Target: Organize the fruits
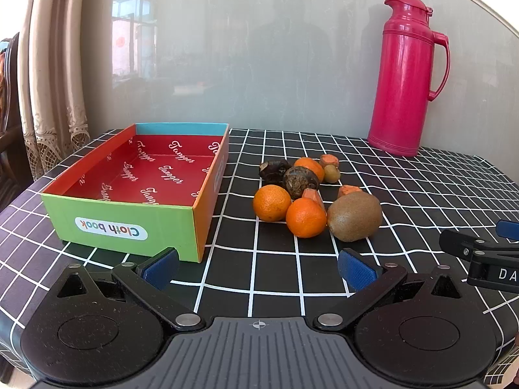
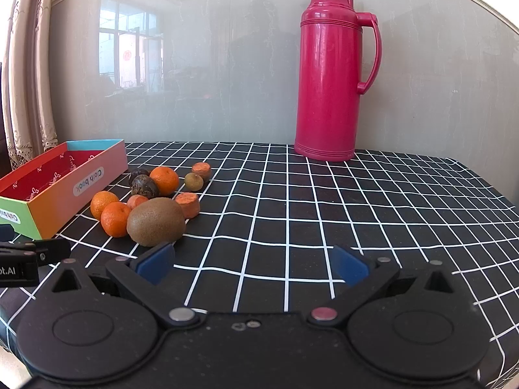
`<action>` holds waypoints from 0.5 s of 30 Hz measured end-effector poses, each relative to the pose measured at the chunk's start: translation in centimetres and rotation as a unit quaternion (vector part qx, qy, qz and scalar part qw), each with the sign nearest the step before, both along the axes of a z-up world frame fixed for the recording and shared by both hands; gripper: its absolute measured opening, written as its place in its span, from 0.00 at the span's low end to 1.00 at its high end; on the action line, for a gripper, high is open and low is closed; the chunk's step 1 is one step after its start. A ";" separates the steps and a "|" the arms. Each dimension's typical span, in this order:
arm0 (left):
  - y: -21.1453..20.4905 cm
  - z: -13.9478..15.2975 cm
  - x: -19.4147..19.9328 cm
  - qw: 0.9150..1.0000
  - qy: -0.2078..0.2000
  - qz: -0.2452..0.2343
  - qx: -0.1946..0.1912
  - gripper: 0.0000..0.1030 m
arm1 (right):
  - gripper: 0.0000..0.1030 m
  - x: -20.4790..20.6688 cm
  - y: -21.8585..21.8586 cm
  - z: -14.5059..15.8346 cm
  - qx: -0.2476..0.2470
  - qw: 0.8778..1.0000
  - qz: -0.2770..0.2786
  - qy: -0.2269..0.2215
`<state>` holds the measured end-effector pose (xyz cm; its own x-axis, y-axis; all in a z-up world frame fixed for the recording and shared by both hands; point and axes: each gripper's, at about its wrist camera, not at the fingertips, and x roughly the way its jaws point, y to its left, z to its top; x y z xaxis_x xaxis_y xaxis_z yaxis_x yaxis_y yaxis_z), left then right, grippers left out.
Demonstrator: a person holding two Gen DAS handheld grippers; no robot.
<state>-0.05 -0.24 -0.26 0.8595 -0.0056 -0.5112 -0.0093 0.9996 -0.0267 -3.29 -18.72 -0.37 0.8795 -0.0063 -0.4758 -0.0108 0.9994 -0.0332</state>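
Black cloth with a white grid covers the table (image 1: 324,265). A shallow cardboard box (image 1: 129,223), green-fronted, orange-sided and glossy red inside, sits open at the left and holds no fruit. Just to its right lies a loose cluster of fruit: three smooth round oranges (image 1: 271,203), a large fuzzy brown kiwi (image 1: 354,216), a small greenish kiwi (image 1: 331,173), two dark wrinkled fruits (image 1: 300,181) and some stubby orange chunks (image 1: 329,161). A tall glossy pink plastic thermos (image 2: 329,74) stands upright at the back against the pale wall. The left gripper (image 1: 258,267) and right gripper (image 2: 253,264) hover low, blue-padded fingers spread wide, gripping nothing.
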 end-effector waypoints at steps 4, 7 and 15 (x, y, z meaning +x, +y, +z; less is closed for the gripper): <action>0.0 0.0 0.0 1.000 0.001 0.001 -0.001 1.00 | 1.00 0.0 0.0 0.0 0.000 1.000 0.000 0.000; 0.2 0.0 0.3 1.000 0.008 -0.004 -0.010 1.00 | 1.00 0.0 0.0 0.0 0.001 1.000 0.002 -0.001; 0.0 0.8 1.5 1.000 -0.003 0.004 -0.001 1.00 | 1.00 0.2 -0.5 0.3 0.010 1.000 0.000 -0.001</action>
<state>1.49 -0.27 0.50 0.8624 -0.0004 -0.5062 -0.0167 0.9994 -0.0293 -3.08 -19.23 -0.11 0.8806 0.0031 -0.4739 -0.0108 0.9999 -0.0134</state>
